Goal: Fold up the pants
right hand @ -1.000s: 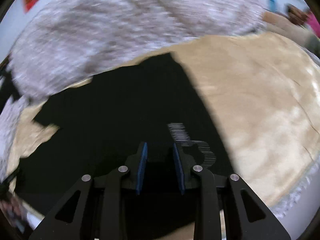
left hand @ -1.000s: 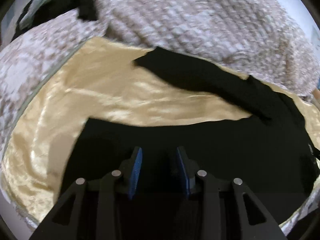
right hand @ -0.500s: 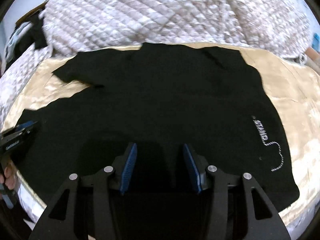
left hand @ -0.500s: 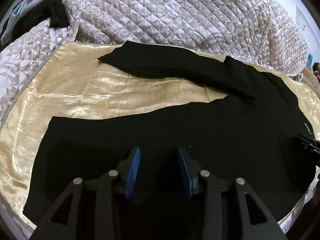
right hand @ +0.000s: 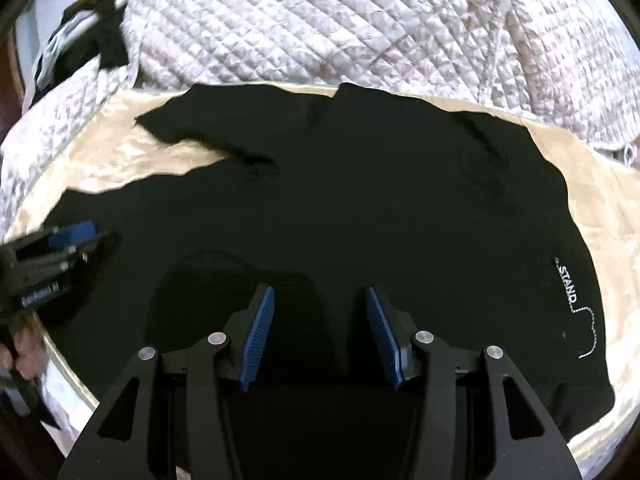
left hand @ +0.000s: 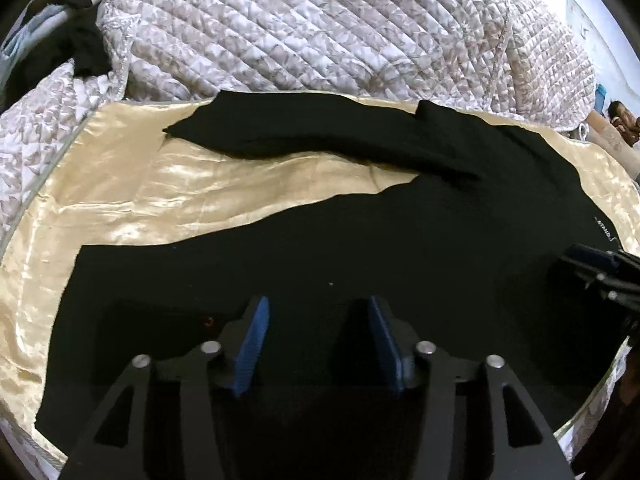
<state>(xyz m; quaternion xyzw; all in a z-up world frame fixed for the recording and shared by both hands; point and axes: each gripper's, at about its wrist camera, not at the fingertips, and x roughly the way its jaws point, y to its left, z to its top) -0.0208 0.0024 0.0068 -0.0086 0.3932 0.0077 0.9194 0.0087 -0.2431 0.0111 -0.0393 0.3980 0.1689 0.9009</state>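
While the black pants (left hand: 360, 248) lie spread flat on the gold sheet (left hand: 120, 208) of the bed, legs splayed leftward, no fold appears begun. Left gripper (left hand: 318, 334) and right gripper (right hand: 320, 330) hover above, jaws wide apart, seemingly empty.

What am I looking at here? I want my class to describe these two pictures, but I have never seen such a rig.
No robot: a person holds a two-finger gripper in each hand, each with a fisheye camera looking along its fingers. One picture is from the left gripper, the other from the right gripper. Both are open and hold nothing. Below them black pants, with white lettering near the waist, lie spread on a golden satin sheet. Behind is a quilted blanket.
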